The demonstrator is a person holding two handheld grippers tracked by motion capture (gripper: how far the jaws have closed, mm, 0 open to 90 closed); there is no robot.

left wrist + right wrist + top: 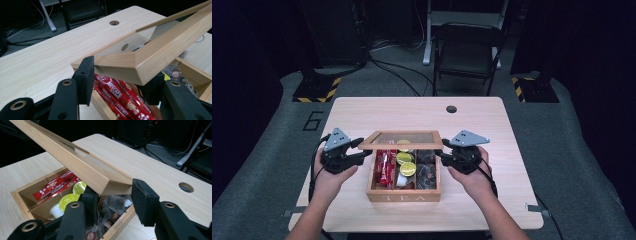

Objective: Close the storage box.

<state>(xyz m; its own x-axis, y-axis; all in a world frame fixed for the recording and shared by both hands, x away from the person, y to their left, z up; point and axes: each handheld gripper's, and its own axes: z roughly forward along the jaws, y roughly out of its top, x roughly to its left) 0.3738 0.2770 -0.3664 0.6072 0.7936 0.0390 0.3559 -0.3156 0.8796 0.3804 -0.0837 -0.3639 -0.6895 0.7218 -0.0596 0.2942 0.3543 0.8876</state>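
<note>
A wooden tea box (pixel 403 196) marked TEA sits near the table's front middle. Its glass-paned lid (pixel 402 145) is raised at the front and tilts up from the back edge. My left gripper (pixel 366 155) is shut on the lid's front left corner (pixel 150 60). My right gripper (pixel 440 156) is shut on the front right corner (pixel 110 185). Inside lie red Nescafe sticks (pixel 117 95) on the left, yellow-lidded cups (pixel 68 200) in the middle and dark tea bags (pixel 112 213) on the right.
The light wood table (pixel 492 130) has a round cable hole (pixel 451 109) at its far middle. A dark chair (pixel 467 50) stands behind it on grey floor. Yellow-black striped stand bases (pixel 317 92) sit at both far corners.
</note>
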